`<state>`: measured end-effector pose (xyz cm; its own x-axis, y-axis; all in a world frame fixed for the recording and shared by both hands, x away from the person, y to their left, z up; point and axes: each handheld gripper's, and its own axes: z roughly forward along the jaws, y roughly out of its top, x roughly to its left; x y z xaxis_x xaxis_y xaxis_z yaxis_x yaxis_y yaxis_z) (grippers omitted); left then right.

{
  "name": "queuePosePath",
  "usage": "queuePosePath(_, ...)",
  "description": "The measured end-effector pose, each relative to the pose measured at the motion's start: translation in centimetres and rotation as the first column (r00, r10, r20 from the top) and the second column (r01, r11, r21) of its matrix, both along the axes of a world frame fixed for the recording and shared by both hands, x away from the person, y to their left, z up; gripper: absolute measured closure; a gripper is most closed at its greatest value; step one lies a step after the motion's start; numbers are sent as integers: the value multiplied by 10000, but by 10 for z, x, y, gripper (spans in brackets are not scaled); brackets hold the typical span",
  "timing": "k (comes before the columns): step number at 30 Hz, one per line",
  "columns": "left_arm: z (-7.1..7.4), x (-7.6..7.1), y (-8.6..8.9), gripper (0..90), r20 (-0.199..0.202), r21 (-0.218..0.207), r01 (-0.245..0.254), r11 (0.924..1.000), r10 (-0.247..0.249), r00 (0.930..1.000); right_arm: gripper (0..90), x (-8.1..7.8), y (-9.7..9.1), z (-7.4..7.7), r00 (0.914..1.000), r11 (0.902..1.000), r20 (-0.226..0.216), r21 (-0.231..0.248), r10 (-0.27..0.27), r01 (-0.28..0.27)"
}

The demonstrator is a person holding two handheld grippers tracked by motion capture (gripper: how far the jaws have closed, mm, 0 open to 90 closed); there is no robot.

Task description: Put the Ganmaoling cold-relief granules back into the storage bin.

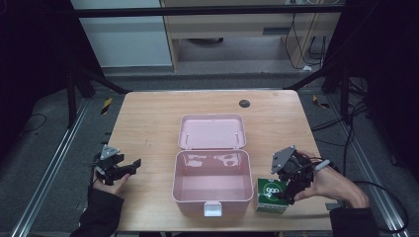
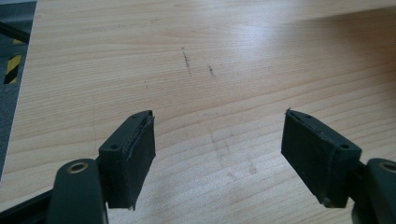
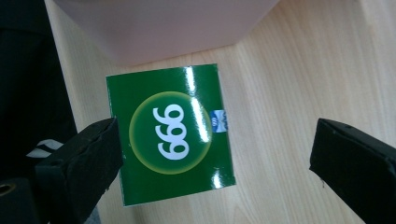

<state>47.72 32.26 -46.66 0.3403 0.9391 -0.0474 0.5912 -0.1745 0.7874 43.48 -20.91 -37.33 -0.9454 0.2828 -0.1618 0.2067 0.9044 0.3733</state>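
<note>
Below the right gripper [image 3: 219, 158], between its widely parted fingers [image 3: 84, 163], a green box [image 3: 170, 133] is being framed from above. One finger is overlapping the box's edge in the right gripper view, while the other finger is hanging well apart from it over bare table [image 3: 289, 93]. Nothing is being squeezed yet; the fingers are released. The box is lying flat on the table, white numerals in a yellow-green circle on its top face, just beside the front corner of an open pink case [image 1: 212, 182].

In the high view, the right gripper [image 1: 291, 185] is being held by a hand [image 1: 326, 180] directly over the green box [image 1: 271, 196]. The case is standing with its lid [image 1: 212, 131] folded back, and its inside is looking empty.

Off to the other side of the case, the left gripper [image 1: 121, 168] is being held low by the person's other hand [image 1: 111, 185]. Its fingers [image 2: 130, 154] are spread wide over bare wood, gripping nothing.

The work is judged to be at an early stage: the case is already opened, but the box is not yet grasped. Closing on the box, lifting it, and setting it inside the case are judged to be left.
</note>
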Motion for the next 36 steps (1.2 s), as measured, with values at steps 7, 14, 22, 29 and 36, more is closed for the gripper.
queuePosePath(7, 0, 0, 0, 253, -2, -12, -2, 10000, 2, 10000, 28, -3, 3, -10, 9994, 9997, -297, -182, 182, -187)
queuePosePath(14, 0, 0, 0, 253, -8, 8, 5, 10000, -5, 10000, 28, -5, 5, -21, 9983, 9990, -514, -350, 268, -286)
queuePosePath(22, 0, 0, 0, 253, 25, 9, -21, 10000, 21, 10000, 21, -4, 8, -31, 9968, 9977, -721, -553, 360, -400)
queuePosePath(29, 0, 0, 0, 253, 21, 5, -8, 10000, 8, 10000, 26, -4, 9, -37, 9950, 9966, -898, -654, 437, -497)
queuePosePath(36, 0, 0, -1, 253, -1, 36, 18, 10000, -18, 10000, 28, -3, 10, -45, 9948, 9957, -943, -810, 374, -452)
